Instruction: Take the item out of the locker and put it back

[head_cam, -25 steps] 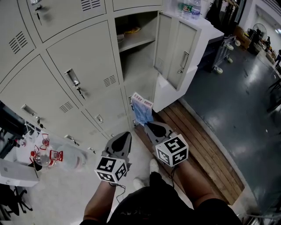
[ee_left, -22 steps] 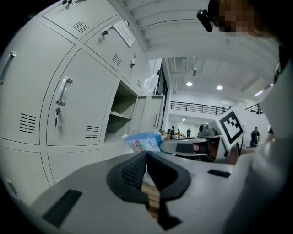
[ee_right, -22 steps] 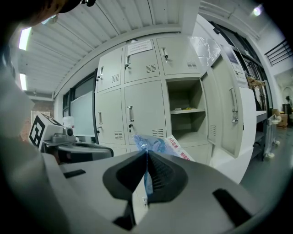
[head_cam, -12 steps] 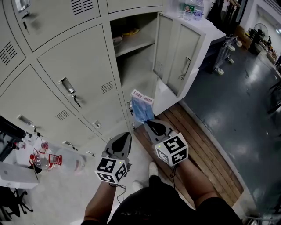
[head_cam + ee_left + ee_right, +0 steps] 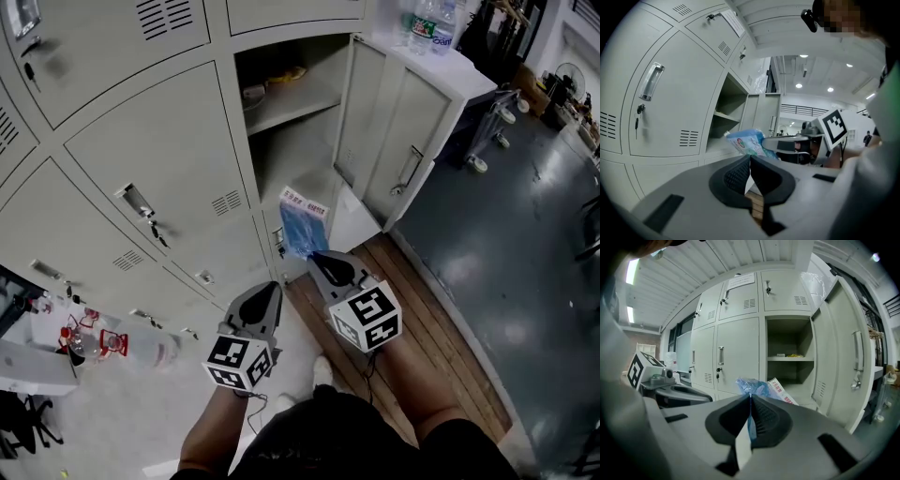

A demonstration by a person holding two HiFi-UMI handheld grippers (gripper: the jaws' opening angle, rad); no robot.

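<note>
The item is a blue plastic packet (image 5: 302, 225) with a white printed end. My right gripper (image 5: 314, 255) is shut on its lower edge and holds it up in front of the open locker (image 5: 302, 148). In the right gripper view the packet (image 5: 757, 386) sticks out past the closed jaws of the right gripper (image 5: 750, 397), with the locker's lower compartment (image 5: 790, 376) behind it. My left gripper (image 5: 272, 286) is beside it on the left, shut with nothing in it. In the left gripper view, the packet (image 5: 747, 143) shows beyond the left gripper (image 5: 750, 157).
The locker door (image 5: 398, 141) stands open to the right. A shelf (image 5: 281, 94) in the locker carries small objects. Bottles (image 5: 427, 19) stand on the white cabinet. A wooden platform (image 5: 422, 309) lies underfoot; a bottle and red items (image 5: 103, 342) are on the floor at left.
Both grippers have moved closer to the open locker, the right one still carrying the packet. The locker opening and door now look larger and nearer.
</note>
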